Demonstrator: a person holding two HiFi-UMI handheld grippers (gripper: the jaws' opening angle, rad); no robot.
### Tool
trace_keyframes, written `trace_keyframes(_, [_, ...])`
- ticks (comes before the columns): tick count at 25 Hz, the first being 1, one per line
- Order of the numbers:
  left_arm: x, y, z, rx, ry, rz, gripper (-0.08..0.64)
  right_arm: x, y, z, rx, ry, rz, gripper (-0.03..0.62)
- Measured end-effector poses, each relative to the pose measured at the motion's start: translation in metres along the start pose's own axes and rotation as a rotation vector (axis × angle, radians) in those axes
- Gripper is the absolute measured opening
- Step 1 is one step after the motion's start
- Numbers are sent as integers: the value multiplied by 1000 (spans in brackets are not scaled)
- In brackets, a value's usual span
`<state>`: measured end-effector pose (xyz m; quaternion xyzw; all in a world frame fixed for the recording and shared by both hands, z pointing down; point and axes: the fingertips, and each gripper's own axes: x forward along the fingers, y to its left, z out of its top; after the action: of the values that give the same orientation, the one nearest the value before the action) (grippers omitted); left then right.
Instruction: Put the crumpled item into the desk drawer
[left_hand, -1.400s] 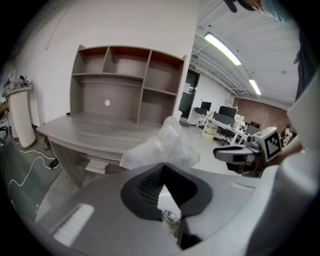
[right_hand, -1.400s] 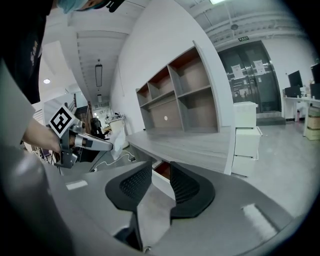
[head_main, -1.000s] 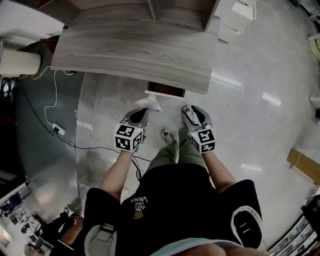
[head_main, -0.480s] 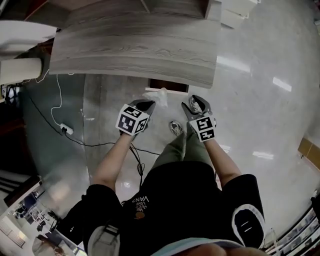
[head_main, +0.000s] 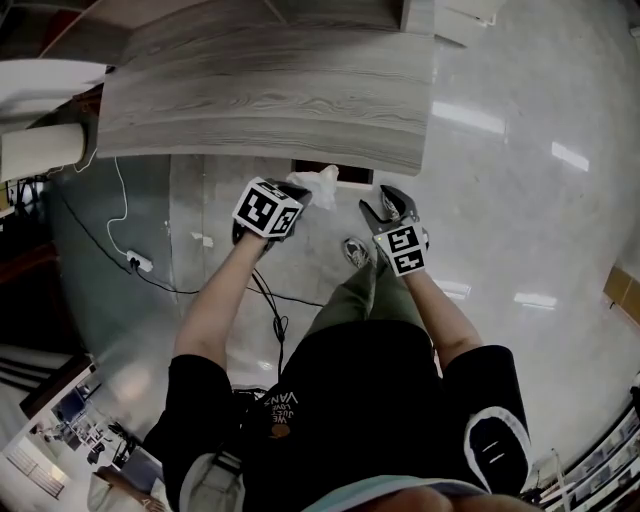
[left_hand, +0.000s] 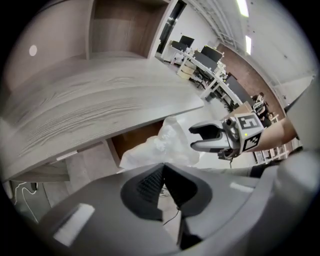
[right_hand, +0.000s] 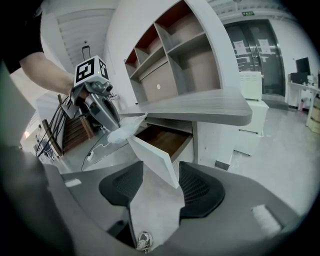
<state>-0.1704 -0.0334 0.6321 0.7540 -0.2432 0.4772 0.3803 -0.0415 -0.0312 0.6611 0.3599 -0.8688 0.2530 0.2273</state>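
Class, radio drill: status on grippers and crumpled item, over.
Left gripper shut on crumpled item, at front edge of open drawer. Right gripper open, empty. Nothing in the way.

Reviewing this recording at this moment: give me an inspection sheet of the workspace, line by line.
Surface: grey wood-grain desk top, bare where visible.
Job's things: white crumpled item at the front edge of the open drawer, not yet inside.
Clutter: nothing seen.
Grippers: left tongs shut on the crumpled item; right tongs open, nothing between them, facing the drawer front.
Cables: white cable with power strip on the floor left of the desk; black cable under the left arm.
Surroundings: shelving above the desk; glossy floor; office desks with monitors beyond.
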Motion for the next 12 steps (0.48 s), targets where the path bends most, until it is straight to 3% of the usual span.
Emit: trace_keyframes(12, [11,14,4,28,232,-46,53,17,-8,-7,27,11,22,199])
